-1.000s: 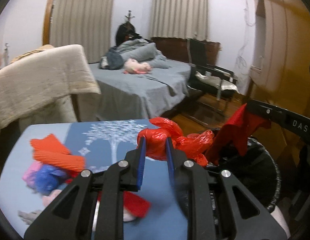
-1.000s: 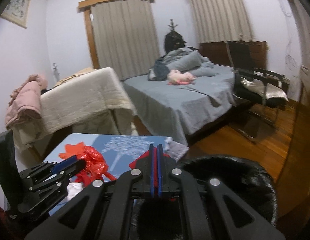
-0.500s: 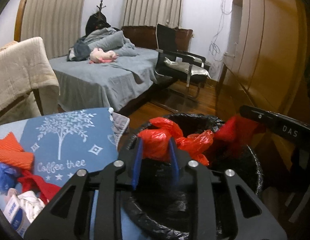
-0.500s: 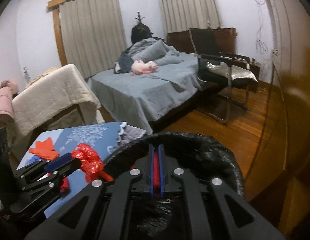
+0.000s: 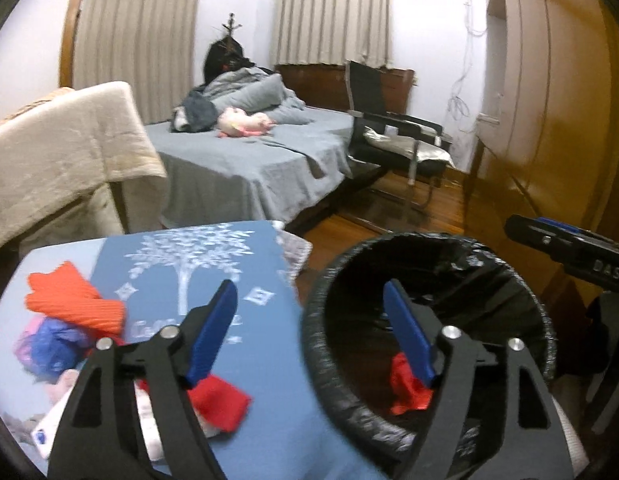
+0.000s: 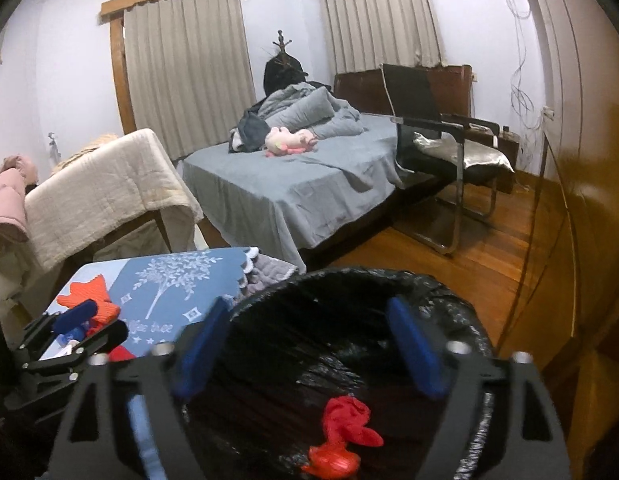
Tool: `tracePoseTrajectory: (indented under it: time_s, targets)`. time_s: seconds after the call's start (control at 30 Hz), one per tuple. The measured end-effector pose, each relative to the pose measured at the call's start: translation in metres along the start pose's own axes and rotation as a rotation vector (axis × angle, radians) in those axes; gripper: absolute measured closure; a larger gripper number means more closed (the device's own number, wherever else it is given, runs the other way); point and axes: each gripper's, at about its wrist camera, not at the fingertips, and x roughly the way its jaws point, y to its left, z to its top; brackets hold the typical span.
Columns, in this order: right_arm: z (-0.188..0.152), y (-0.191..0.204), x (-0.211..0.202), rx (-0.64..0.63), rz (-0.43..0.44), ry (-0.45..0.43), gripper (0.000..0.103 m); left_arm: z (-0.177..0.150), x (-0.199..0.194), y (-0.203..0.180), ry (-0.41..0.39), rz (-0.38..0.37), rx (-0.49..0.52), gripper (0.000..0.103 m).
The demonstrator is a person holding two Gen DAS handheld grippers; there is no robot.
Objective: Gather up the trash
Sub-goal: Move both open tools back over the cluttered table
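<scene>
Lower centre of frame — crumpled red plastic scrap (image 6: 341,436) lies inside black-lined round bin (image 6: 449,312) | left gripper (image 5: 309,324), right gripper (image 6: 309,344) both spread, empty | next: approach orange ribbed wrapper (image 5: 73,300) low — pinch its middle.

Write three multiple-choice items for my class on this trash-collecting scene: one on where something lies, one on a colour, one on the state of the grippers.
1. Where does the crumpled red plastic bag lie?
A. On the bed
B. Inside the black-lined bin
C. Between the left gripper's fingers

2. What colour is the ribbed piece of trash at the far left of the blue table mat?
A. Orange
B. Green
C. White

3. How do the two grippers stand?
A. Both shut
B. Only the left open
C. Both open

Answers:
1. B, the right wrist view shows the bag resting on the liner at the bottom of the bin.
2. A, the left wrist view shows it orange against the mat.
3. C, the left gripper and the right gripper each show blue fingers spread wide, nothing between them.
</scene>
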Motion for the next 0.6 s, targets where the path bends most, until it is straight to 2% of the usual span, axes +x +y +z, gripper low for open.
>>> tracePoseTrajectory:
  time_s: [0.07,0.33,0.6]
  targets:
    - [-0.001,0.009,-0.001,0.003,0.005,-0.019,0.006,-0.002,-0.009,0.011,-0.014,0.037,-0.005,0.023]
    - [-0.005,0.059,0.006,-0.019,0.103,-0.015,0.006,-0.013,-0.042,0.062,-0.033,0.151,-0.034,0.022]
    - [-0.023,0.125,0.014,-0.082,0.215,-0.004,0.006,-0.033,-0.071,0.111,-0.029,0.255,-0.070,0.022]
